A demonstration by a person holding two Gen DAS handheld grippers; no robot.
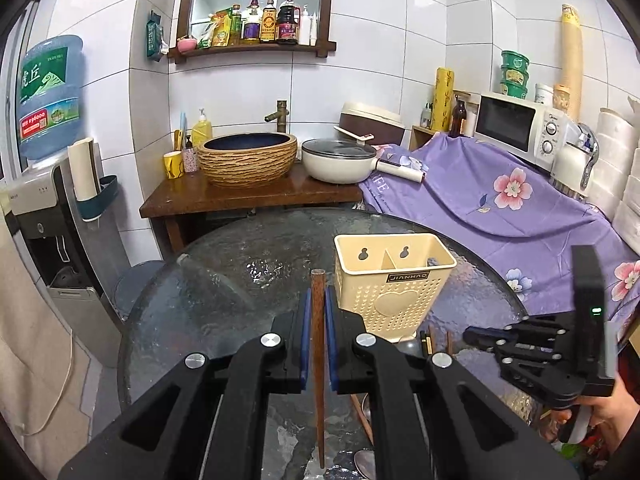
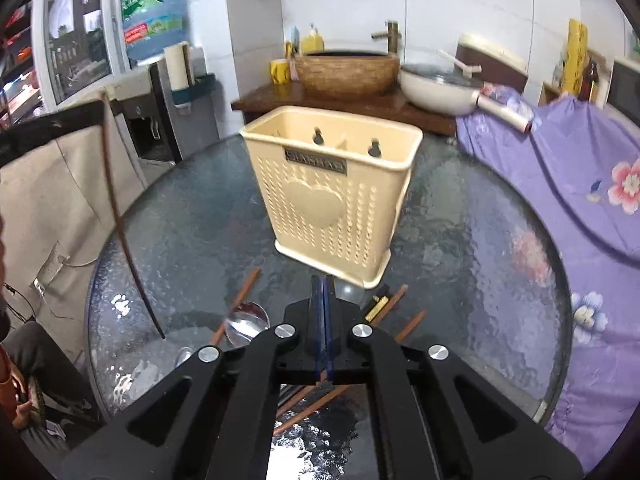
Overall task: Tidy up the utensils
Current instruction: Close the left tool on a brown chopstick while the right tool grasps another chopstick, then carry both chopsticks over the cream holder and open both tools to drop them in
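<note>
A cream two-compartment utensil holder [image 1: 394,280] [image 2: 332,196] stands upright on the round glass table [image 1: 224,280] [image 2: 460,248]. My left gripper [image 1: 318,300] is shut on a brown wooden chopstick [image 1: 319,360], held upright above the table just left of the holder; that chopstick also shows in the right wrist view [image 2: 120,220]. My right gripper [image 2: 324,286] is shut with nothing visible between its pads, low over the table in front of the holder; it also shows in the left wrist view [image 1: 476,334]. Loose chopsticks [image 2: 240,304] [image 2: 408,326] and a metal spoon [image 2: 246,322] lie under it.
A wooden counter with a basin [image 1: 248,158] and a white pan [image 1: 340,158] stands behind the table. A purple flowered cloth [image 1: 520,200] covers the surface at right, with a microwave [image 1: 516,126] on it. A water dispenser [image 1: 44,184] stands at left.
</note>
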